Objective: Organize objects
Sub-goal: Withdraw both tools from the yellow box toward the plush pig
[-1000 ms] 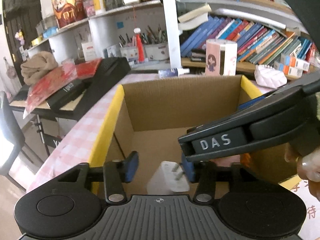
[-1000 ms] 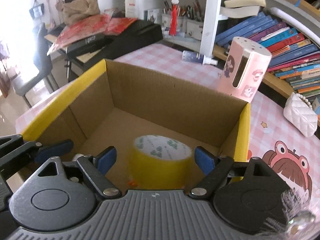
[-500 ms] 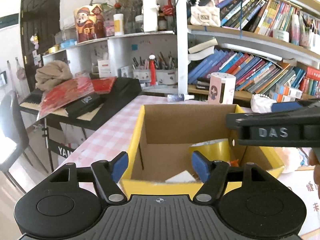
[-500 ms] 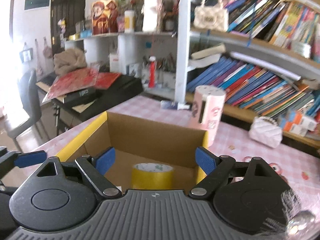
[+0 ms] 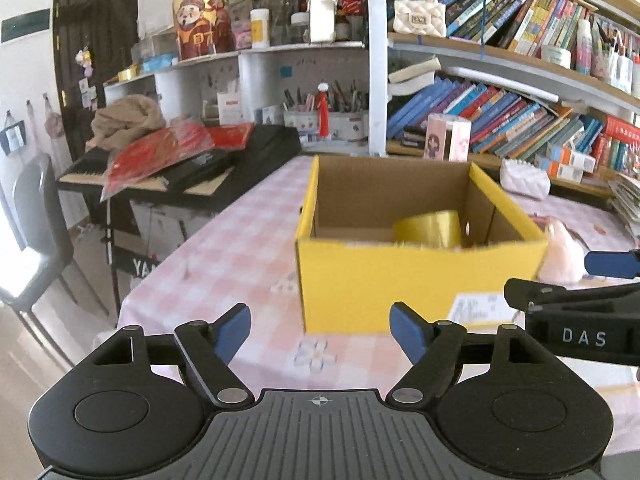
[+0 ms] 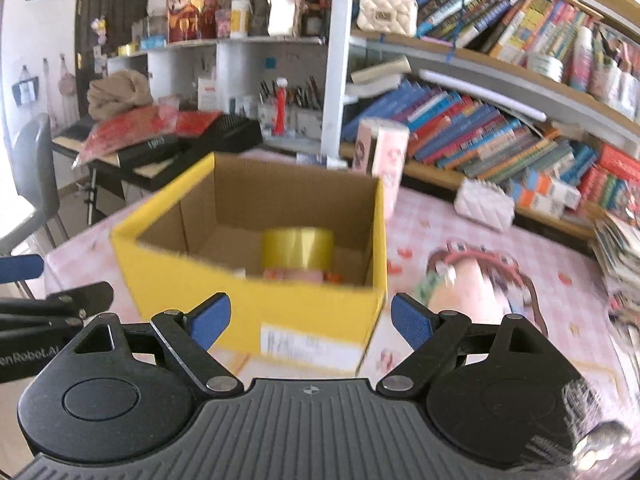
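Note:
A yellow cardboard box [image 5: 416, 280] [image 6: 256, 308] stands on the pink checked table with its top open. Inside it sits a roll of yellow tape [image 5: 428, 228] [image 6: 298, 248]; a small orange item [image 6: 334, 278] lies beside the roll. My left gripper [image 5: 320, 334] is pulled back in front of the box, its jaws opening with nothing between them. My right gripper [image 6: 310, 322] also hangs before the box, open and empty; it shows at the right edge of the left wrist view [image 5: 580, 320].
A pink cylinder holder [image 6: 382, 152] stands behind the box, a white quilted purse [image 6: 484, 204] further right. A keyboard with red packets [image 5: 180, 160] sits left of the table, and a black chair [image 5: 36, 216]. Bookshelves fill the back. A stack of papers [image 6: 620, 248] lies at the right.
Both grippers have drawn back out of the box, which now stands farther away. The left gripper let go of a white plug adapter inside the box and widened its jaws.

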The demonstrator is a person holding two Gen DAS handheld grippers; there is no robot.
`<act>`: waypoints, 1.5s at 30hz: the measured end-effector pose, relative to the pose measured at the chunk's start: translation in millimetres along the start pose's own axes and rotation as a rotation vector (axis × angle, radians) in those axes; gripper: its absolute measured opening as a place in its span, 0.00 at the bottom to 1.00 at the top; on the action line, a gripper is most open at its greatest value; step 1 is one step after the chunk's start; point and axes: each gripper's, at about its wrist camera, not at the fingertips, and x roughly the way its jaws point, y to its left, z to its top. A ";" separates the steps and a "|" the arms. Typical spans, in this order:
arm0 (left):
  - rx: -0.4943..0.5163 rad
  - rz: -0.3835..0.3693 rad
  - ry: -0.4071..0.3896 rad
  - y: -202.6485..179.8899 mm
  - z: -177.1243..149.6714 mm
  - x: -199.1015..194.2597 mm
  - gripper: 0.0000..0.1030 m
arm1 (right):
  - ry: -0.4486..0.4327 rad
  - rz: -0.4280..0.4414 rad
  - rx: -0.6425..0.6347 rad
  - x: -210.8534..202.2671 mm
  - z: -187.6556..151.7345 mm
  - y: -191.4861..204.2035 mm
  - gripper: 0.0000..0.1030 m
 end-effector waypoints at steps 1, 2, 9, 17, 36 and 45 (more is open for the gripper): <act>0.000 0.001 0.006 0.7 -3.9 -3.3 0.77 | 0.008 -0.003 0.001 -3.8 -5.2 3.0 0.84; -0.001 0.001 0.011 1.4 -6.8 -6.5 0.77 | 0.014 -0.007 0.000 -8.1 -10.7 5.8 0.84; 0.004 0.001 0.042 3.0 -31.9 -28.7 0.81 | 0.044 -0.017 -0.006 -33.2 -41.3 19.8 0.85; 0.022 -0.026 0.067 -2.3 -49.7 -46.4 0.84 | 0.061 -0.046 0.016 -58.1 -67.3 22.0 0.87; 0.176 -0.243 0.070 -63.4 -56.8 -52.1 0.85 | 0.099 -0.250 0.174 -98.4 -103.2 -30.8 0.87; 0.215 -0.311 0.076 -97.4 -50.0 -42.3 0.85 | 0.114 -0.320 0.219 -101.9 -107.6 -61.3 0.87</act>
